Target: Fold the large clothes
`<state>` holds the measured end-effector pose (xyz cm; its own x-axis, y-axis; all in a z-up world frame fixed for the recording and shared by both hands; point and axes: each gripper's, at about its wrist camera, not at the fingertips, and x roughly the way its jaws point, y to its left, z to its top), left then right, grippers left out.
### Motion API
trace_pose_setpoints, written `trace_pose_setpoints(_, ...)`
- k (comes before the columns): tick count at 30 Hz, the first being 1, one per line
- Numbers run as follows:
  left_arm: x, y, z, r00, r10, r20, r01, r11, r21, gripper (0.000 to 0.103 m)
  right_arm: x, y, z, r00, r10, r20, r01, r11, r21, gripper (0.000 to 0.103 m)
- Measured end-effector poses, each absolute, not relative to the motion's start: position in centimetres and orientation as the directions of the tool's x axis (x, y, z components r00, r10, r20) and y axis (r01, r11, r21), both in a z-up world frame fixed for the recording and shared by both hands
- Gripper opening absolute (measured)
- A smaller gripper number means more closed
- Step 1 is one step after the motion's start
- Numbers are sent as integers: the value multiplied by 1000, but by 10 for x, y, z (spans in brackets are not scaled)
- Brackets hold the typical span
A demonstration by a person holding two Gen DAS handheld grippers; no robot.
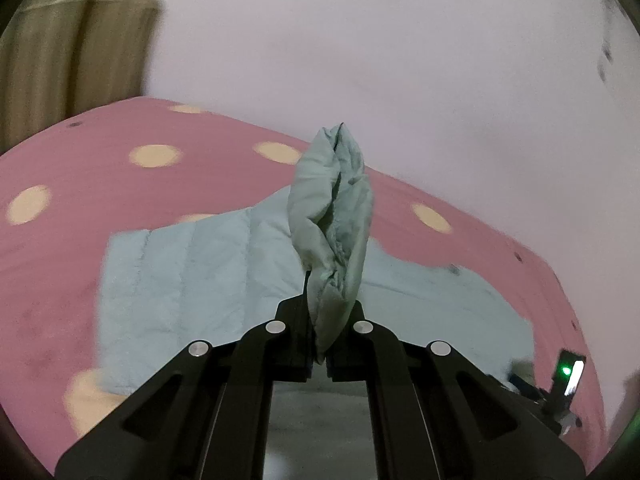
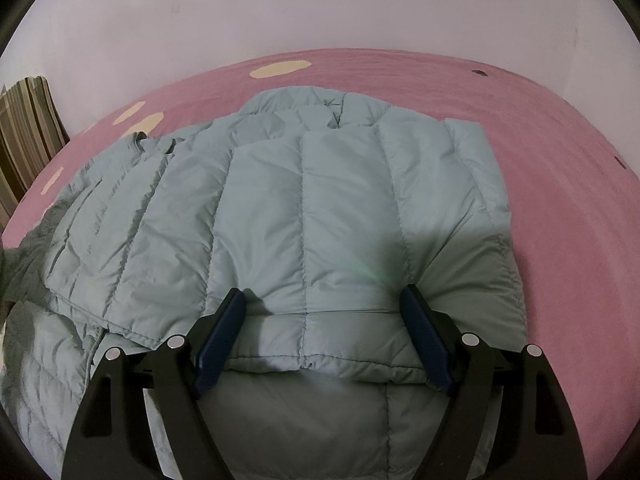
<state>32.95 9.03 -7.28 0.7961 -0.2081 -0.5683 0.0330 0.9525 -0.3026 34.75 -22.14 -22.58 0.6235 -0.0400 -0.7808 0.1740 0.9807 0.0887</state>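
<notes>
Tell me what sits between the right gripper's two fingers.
In the right wrist view, a folded edge of the pale blue quilted jacket lies between the open right gripper's blue fingers, on the pink bedspread.

Dim light, fisheye-warped edges, blurred left view

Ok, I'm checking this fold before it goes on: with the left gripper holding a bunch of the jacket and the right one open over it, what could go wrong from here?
1. The left gripper pinches only a narrow bunch of the puffy jacket; the slick fabric could slip out mid-fold.
2. The right gripper is open, its pads beside the folded hem but not clamping, so a pull from the left may drag the whole jacket across the pink bedspread.
</notes>
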Motion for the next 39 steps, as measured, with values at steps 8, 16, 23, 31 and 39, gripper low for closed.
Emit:
trace_pose_setpoints(8, 373, -55, -111, 689, -324, -648, 219, 946, -240, 4, 343, -219, -225, 630, -34, -776, 184, 977, 107, 79)
trace_pose_setpoints(16, 368, -98, -142, 628, -334, -703, 280, 940, -196, 6, 343, -219, -225, 629, -37, -777, 186, 977, 104, 79)
trace_pose_setpoints(23, 340, -96, -134, 653, -321, -686, 264, 946, -191, 39, 346, -214, -224, 622, -47, -781, 189, 978, 92, 78)
trace_pose_setpoints(31, 322, -52, -108, 699, -290, -653, 220, 957, -189, 59, 333, -218, -184, 665, -40, -746, 232, 960, 156, 78)
trace_pose_setpoints(39, 316, -17, -101, 690, -299, -659, 202, 954, -222, 67, 348, -172, -143, 713, 67, -698, 140, 962, 236, 78)
